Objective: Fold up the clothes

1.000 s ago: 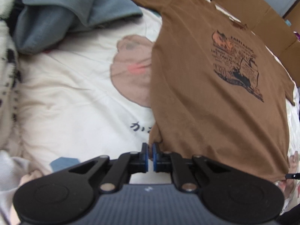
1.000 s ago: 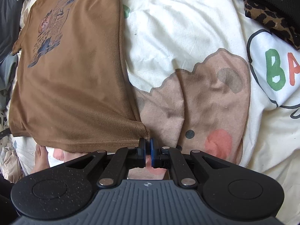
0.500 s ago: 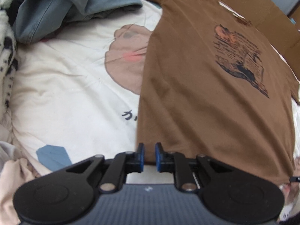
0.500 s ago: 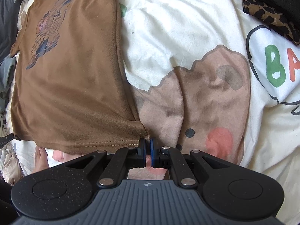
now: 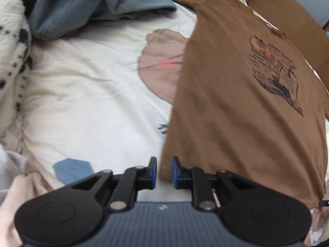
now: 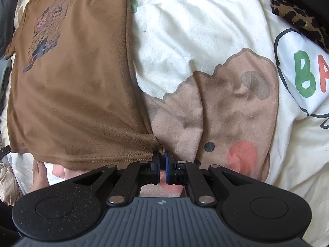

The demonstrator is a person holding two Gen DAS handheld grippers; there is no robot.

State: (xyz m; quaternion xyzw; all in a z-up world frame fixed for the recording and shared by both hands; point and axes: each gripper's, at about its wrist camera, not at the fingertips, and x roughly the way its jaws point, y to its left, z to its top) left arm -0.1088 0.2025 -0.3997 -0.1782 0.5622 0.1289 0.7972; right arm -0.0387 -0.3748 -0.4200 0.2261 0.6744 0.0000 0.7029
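Fingers (image 5: 153, 169) of my left gripper (image 5: 164, 169) stand a little apart, with the near left corner of the brown T-shirt (image 5: 236, 107) between them but not gripped. My right gripper (image 6: 162, 160) has its fingers (image 6: 155, 161) closed on the other hem corner. The T-shirt lies flat, print up, on the cartoon bedspread (image 5: 92, 103), beside a blue-grey garment (image 5: 82, 8).
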